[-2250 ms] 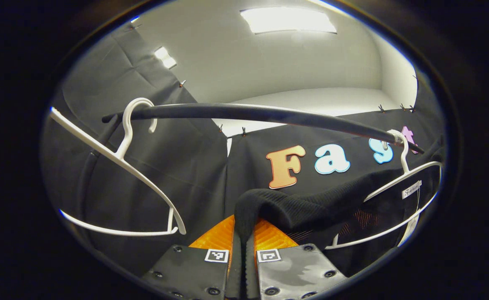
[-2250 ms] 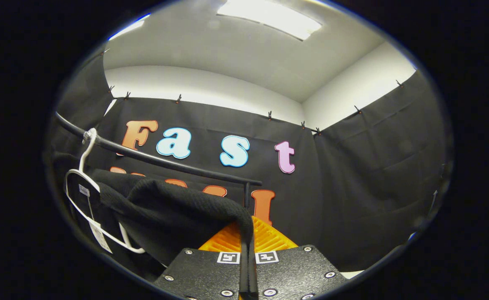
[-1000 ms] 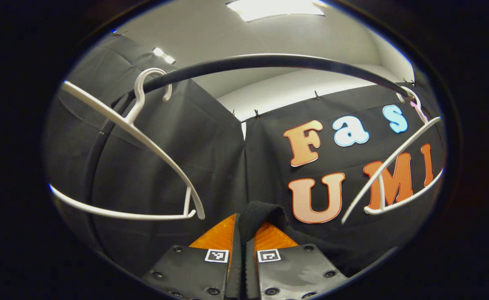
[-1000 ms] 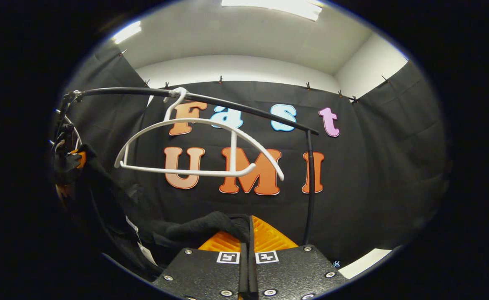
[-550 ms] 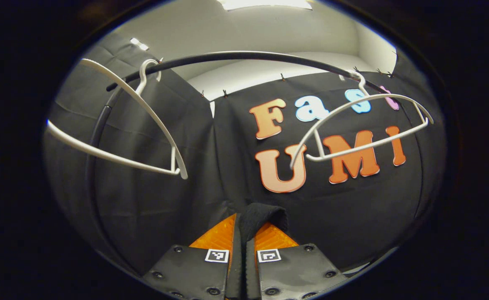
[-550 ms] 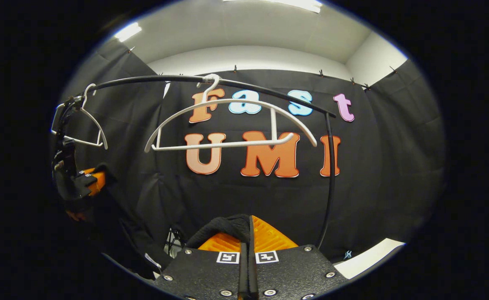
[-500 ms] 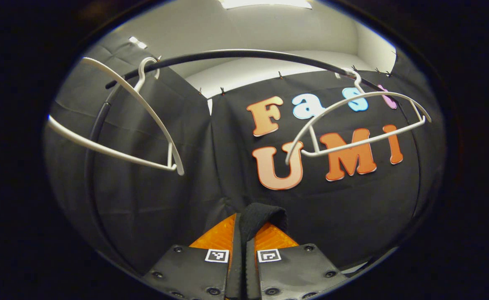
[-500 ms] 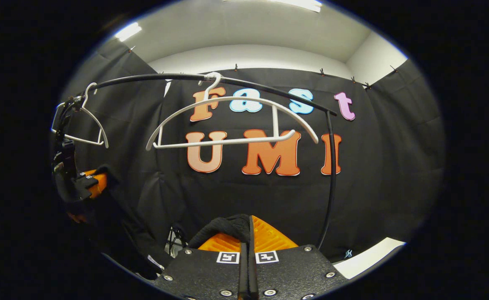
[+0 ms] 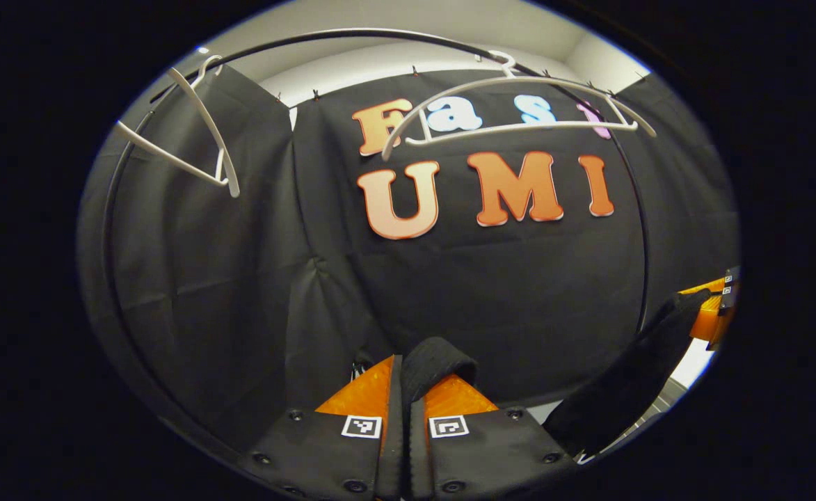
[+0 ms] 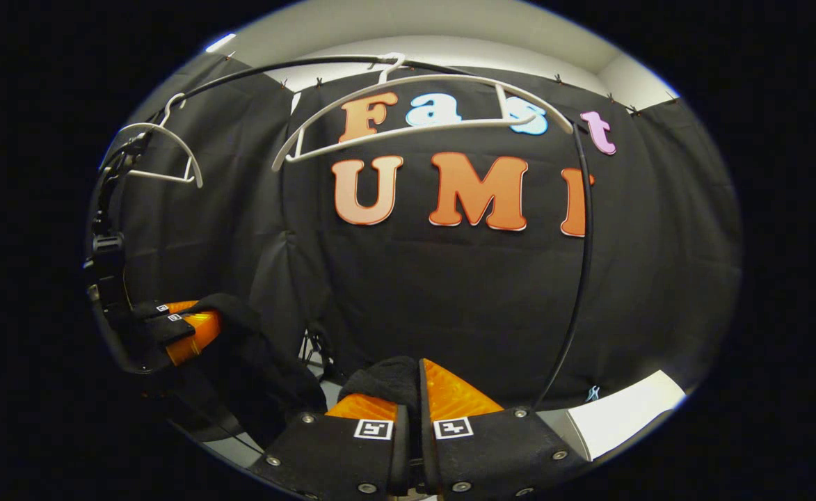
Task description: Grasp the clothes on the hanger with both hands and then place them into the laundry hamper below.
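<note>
A black knit garment (image 9: 440, 360) is pinched in my left gripper (image 9: 408, 390), which is shut on a fold of it. The cloth runs on to the right and hangs as a dark band (image 9: 623, 379) below my right gripper (image 9: 717, 306) at the far right edge. In the right gripper view my right gripper (image 10: 414, 398) is shut on another fold of the garment (image 10: 385, 379). There the left gripper (image 10: 185, 325) holds the cloth at the left, and the garment (image 10: 258, 362) sags between the two. A bare white hanger (image 10: 414, 104) hangs on the black rail (image 10: 275, 66) high above.
A second bare white hanger (image 9: 195, 129) hangs at the rail's left end. The rail's upright post (image 10: 580, 278) stands right of centre. A pale strip of floor (image 10: 623, 410) shows at the lower right.
The garment has come off the right hanger, which now hangs bare. Both grippers have dropped with the cloth, so the rail and hangers sit higher in both views.
</note>
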`<move>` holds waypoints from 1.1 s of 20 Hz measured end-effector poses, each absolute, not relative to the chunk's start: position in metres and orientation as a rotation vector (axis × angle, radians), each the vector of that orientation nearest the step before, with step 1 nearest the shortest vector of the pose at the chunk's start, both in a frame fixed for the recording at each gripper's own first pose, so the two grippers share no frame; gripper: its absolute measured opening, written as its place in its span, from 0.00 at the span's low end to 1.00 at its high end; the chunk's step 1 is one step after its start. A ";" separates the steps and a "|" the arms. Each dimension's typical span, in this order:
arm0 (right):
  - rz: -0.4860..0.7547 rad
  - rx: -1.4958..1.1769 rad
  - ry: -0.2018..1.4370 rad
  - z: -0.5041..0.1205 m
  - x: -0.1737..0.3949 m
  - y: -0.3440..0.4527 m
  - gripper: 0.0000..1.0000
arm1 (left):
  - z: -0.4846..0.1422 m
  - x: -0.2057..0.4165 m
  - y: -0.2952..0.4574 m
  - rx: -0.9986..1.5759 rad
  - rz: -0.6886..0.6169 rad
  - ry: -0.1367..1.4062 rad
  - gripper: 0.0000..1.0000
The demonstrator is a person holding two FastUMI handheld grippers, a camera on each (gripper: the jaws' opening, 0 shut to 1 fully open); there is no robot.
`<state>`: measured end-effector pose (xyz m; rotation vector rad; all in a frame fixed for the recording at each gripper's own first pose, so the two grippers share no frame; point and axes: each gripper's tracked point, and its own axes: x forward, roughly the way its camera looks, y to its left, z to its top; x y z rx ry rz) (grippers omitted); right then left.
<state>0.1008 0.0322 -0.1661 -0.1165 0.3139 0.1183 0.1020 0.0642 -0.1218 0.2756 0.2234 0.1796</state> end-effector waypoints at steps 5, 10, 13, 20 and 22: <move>0.146 -0.079 0.485 -0.235 0.079 0.041 0.10 | -0.185 0.086 0.077 0.286 0.187 0.417 0.11; 0.156 -0.013 0.699 -0.317 0.040 0.038 0.20 | -0.280 0.059 0.099 0.281 0.209 0.716 0.12; 0.149 0.015 0.704 -0.324 0.030 0.039 0.54 | -0.300 0.043 0.106 0.238 0.219 0.803 0.48; 0.122 0.031 0.698 -0.324 0.035 0.030 0.87 | -0.319 0.030 0.100 0.242 0.208 0.849 0.98; 0.121 0.037 0.697 -0.324 0.037 0.029 0.89 | -0.315 0.032 0.101 0.250 0.210 0.840 0.98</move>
